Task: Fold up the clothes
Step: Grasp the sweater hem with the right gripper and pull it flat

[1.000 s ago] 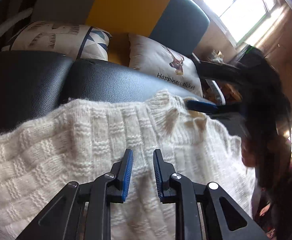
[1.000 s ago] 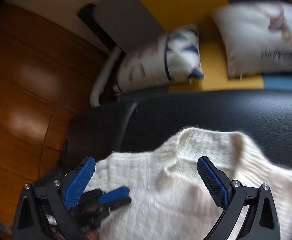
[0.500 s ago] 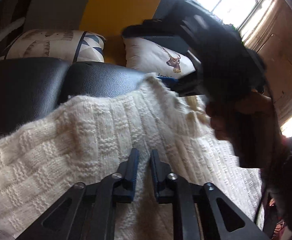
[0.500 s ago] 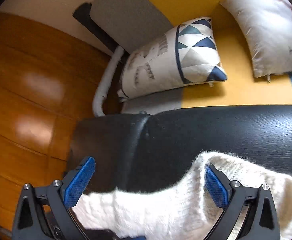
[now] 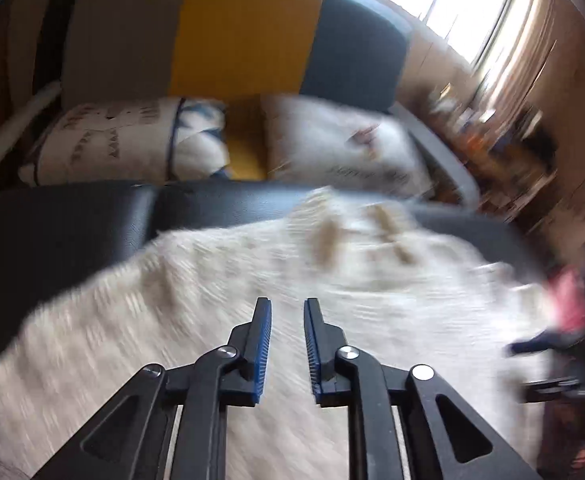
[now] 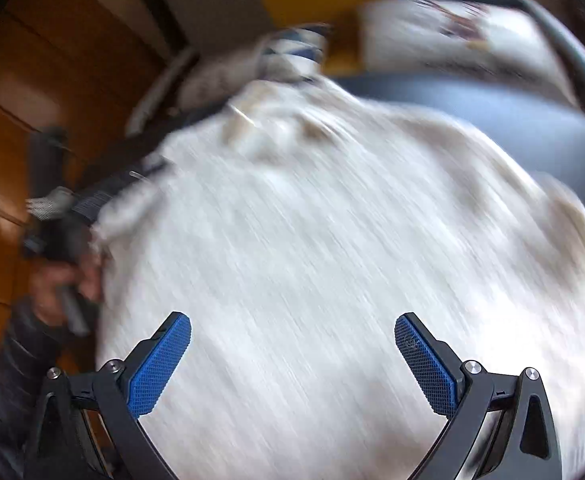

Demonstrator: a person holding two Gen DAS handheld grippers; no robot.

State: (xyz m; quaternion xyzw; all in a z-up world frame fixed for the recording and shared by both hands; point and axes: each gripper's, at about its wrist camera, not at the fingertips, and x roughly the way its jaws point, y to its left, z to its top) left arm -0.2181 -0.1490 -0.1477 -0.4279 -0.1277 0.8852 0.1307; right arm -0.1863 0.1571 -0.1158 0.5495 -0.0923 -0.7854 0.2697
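Cream knit sweater (image 5: 276,280) lies spread over the black seat (image 5: 64,220), collar end toward the cushions (image 5: 124,144); both views are motion-blurred. Left gripper (image 5: 287,312) hovers above the knit, jaws slightly parted, holding nothing. Right gripper (image 6: 292,340) is released wide above the cloth, empty.

Risks, as I judge them:
- a loose knit can snag on the ribbed pads or stretch if pinched by a single layer
- the sweater can slide on the slick seat when an edge is pulled
- fast motion makes a missed edge likely

No containers are visible.
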